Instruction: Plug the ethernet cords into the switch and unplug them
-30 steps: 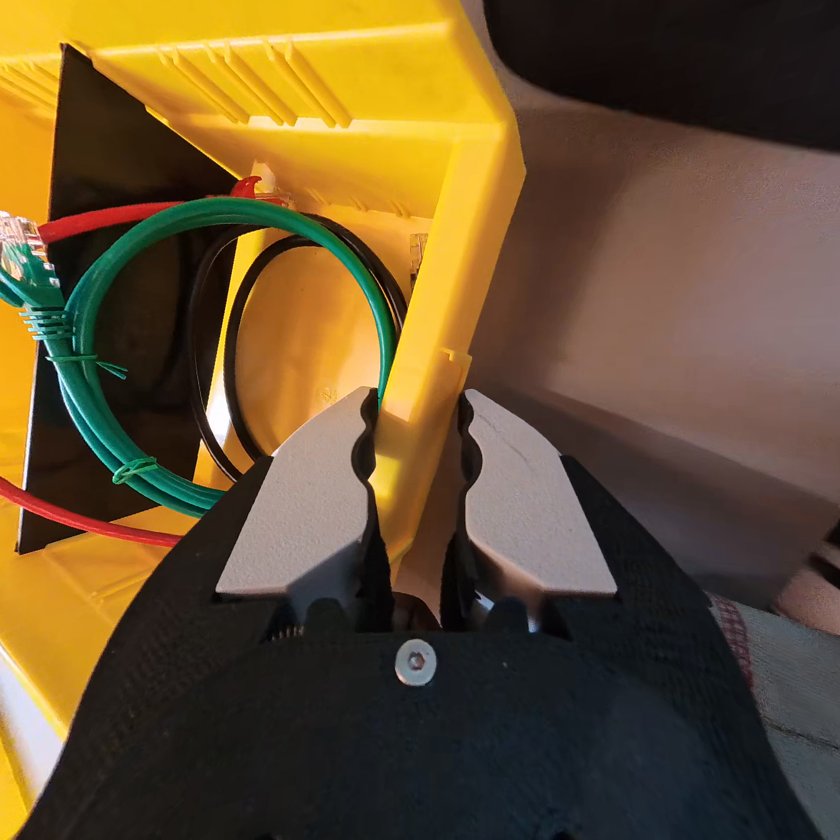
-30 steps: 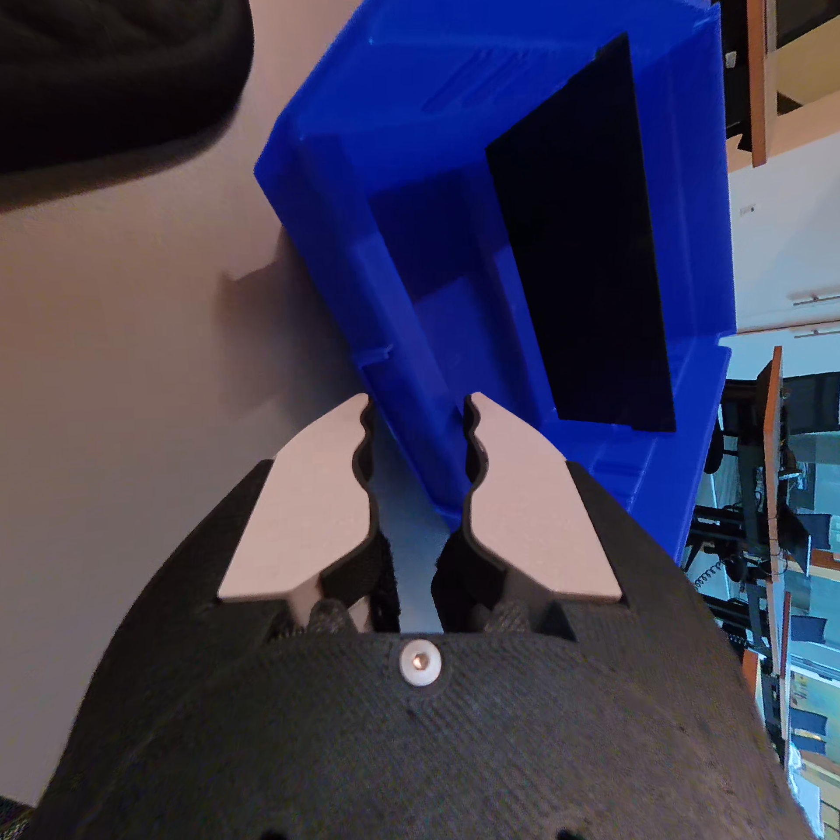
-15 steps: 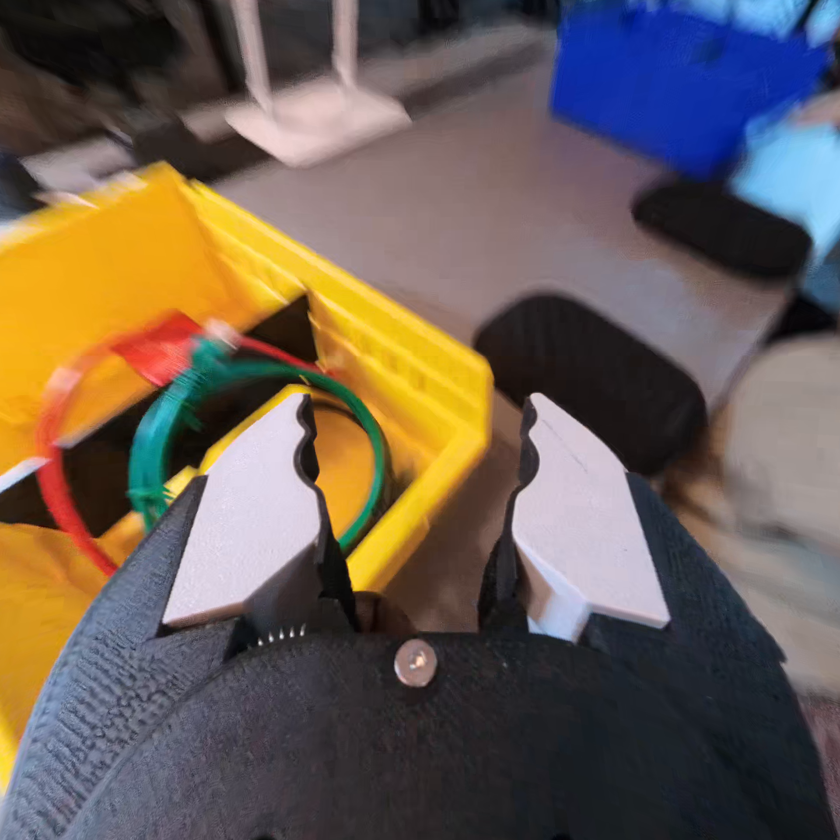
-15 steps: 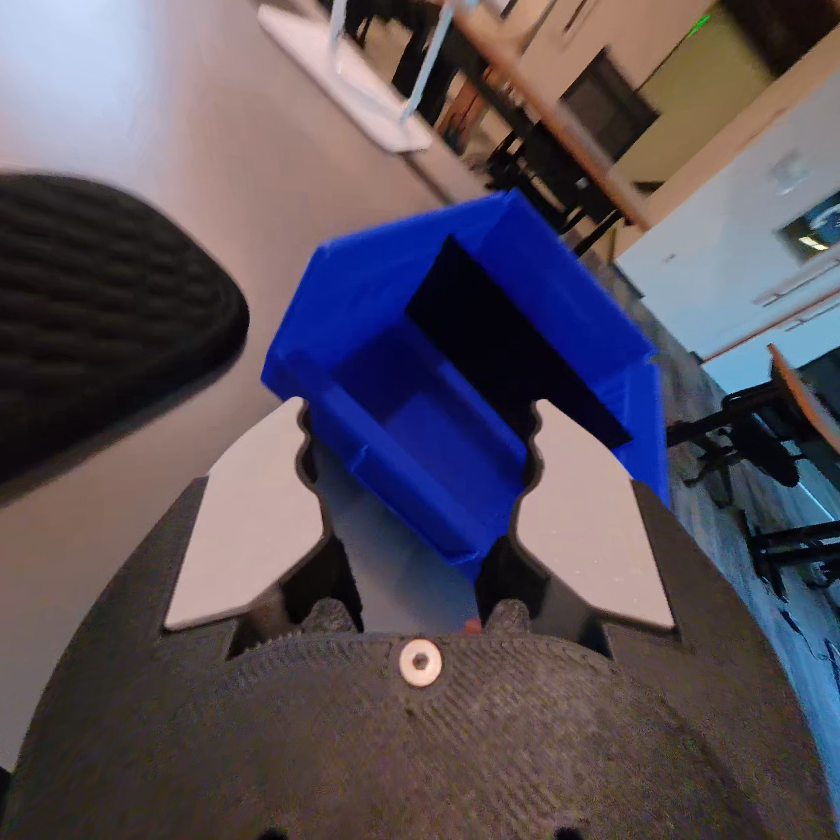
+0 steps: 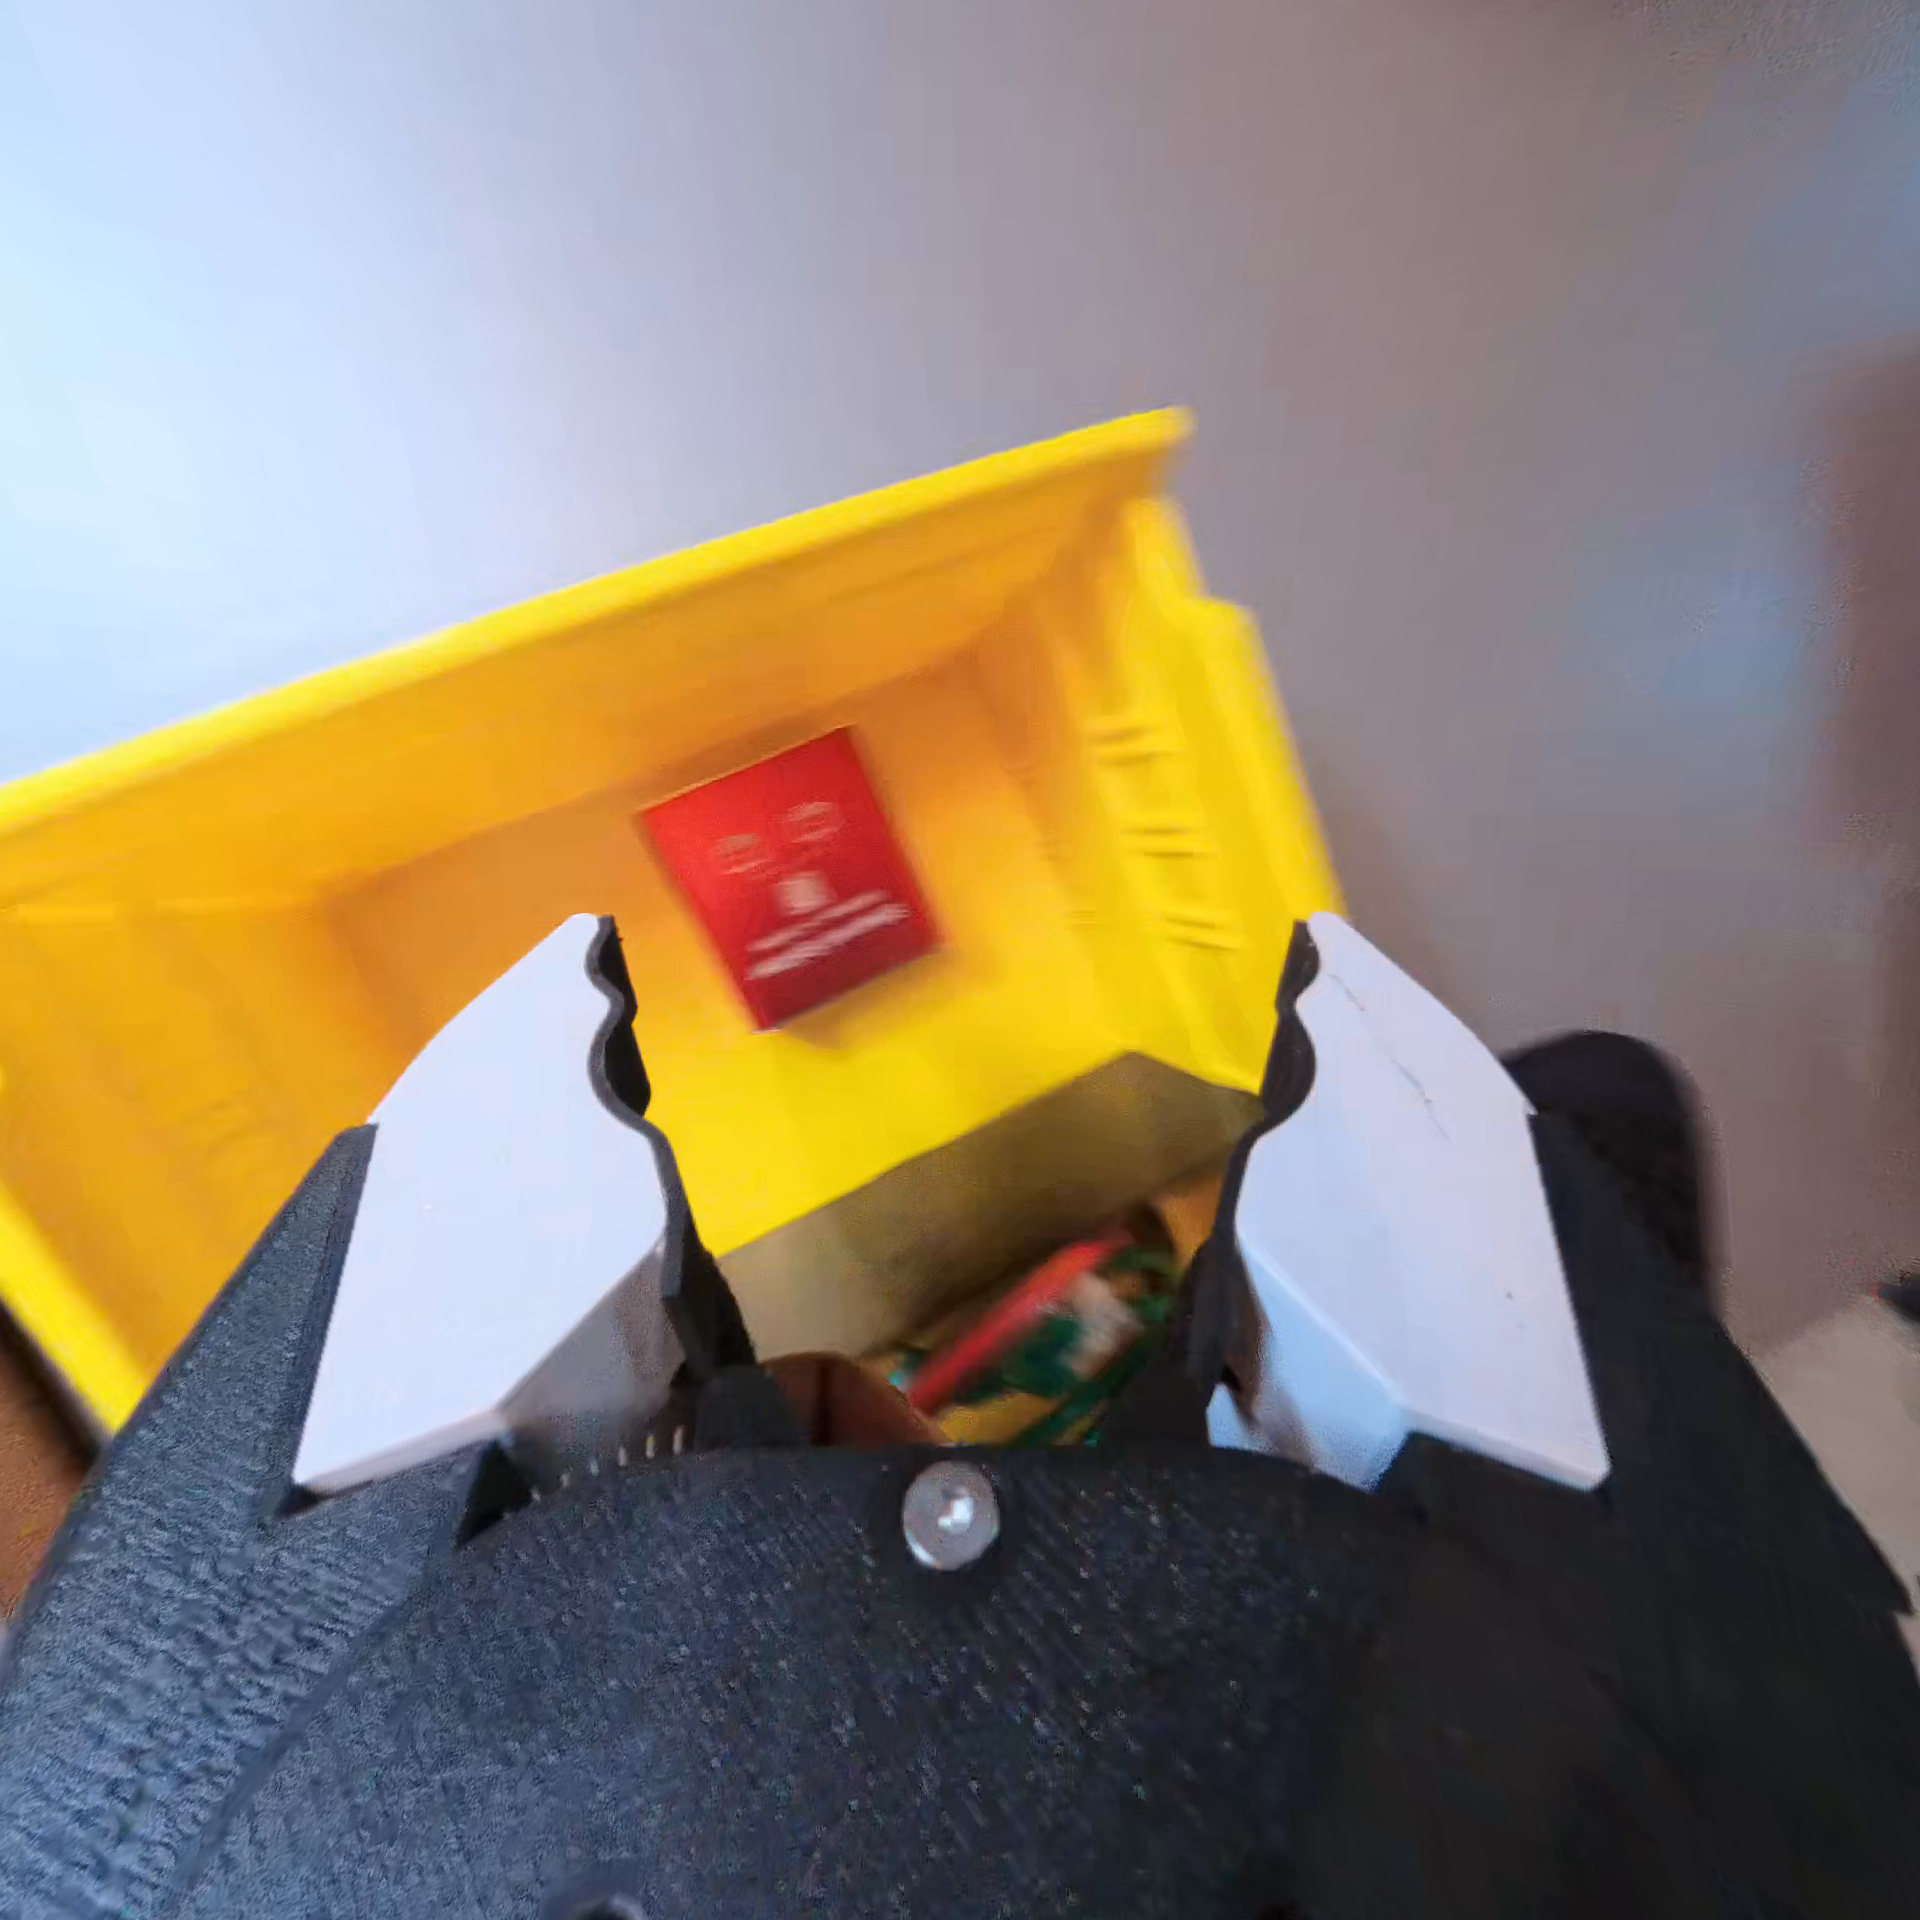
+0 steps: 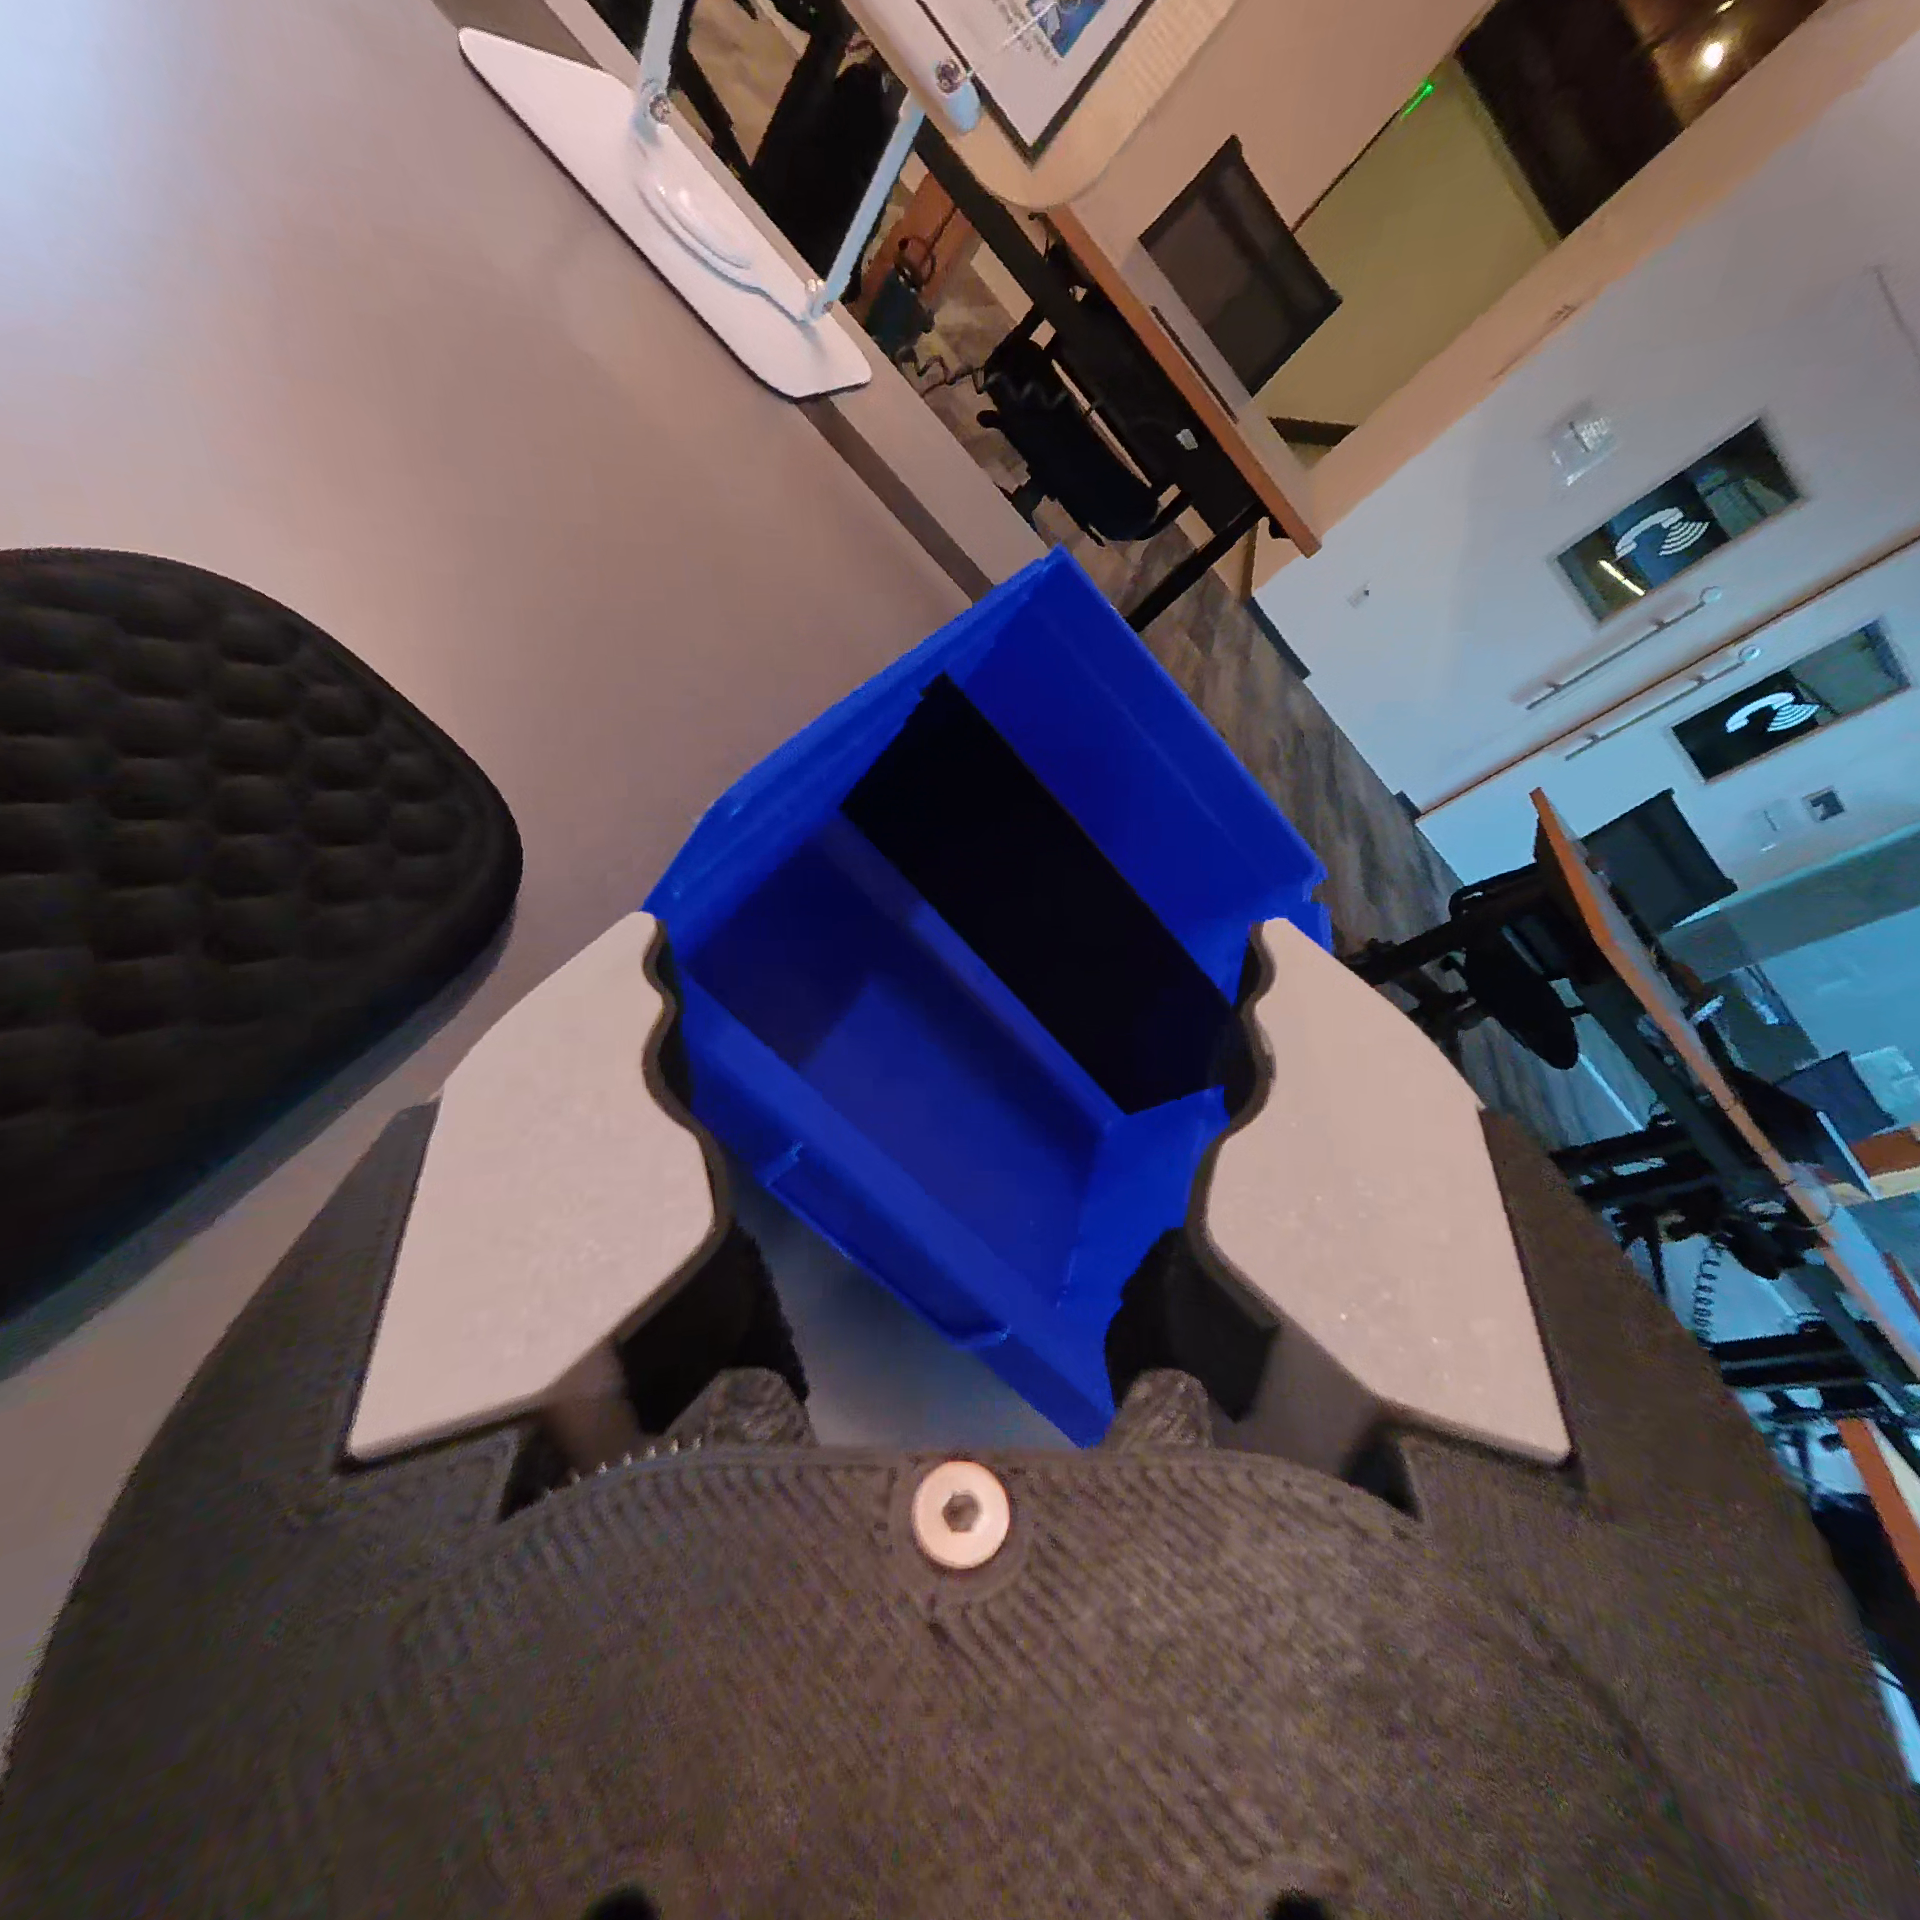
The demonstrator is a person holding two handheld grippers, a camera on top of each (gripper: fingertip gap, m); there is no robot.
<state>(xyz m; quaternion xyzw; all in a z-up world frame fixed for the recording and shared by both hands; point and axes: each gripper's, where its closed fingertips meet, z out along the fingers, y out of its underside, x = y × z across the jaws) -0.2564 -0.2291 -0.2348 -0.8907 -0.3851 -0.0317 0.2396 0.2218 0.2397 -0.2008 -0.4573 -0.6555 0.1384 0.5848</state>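
Observation:
In the left wrist view my left gripper (image 5: 951, 940) is open and empty above a yellow bin (image 5: 582, 686). A red card (image 5: 795, 873) lies on the bin's floor. Red and green ethernet cords (image 5: 1039, 1325) show blurred low between the fingers, past a dark divider (image 5: 997, 1174). In the right wrist view my right gripper (image 6: 951, 935) is open and empty, hanging above an empty blue bin (image 6: 987, 1060) with a black divider (image 6: 1039, 914). No switch is in view.
Both bins stand on a grey table (image 6: 312, 364). A black textured pad (image 6: 187, 883) lies left of the blue bin. A white lamp base (image 6: 675, 197) stands at the table's far edge. Office desks and chairs lie beyond. The gap from one gripper's tips to the other's is roughly 70 cm. It is some 7 cm from my left tips to the red card (image 5: 795, 873).
Both grippers let go of the bin rims they were closed on and opened wide. Both pulled back; the left one swung to look into the yellow bin from another side.

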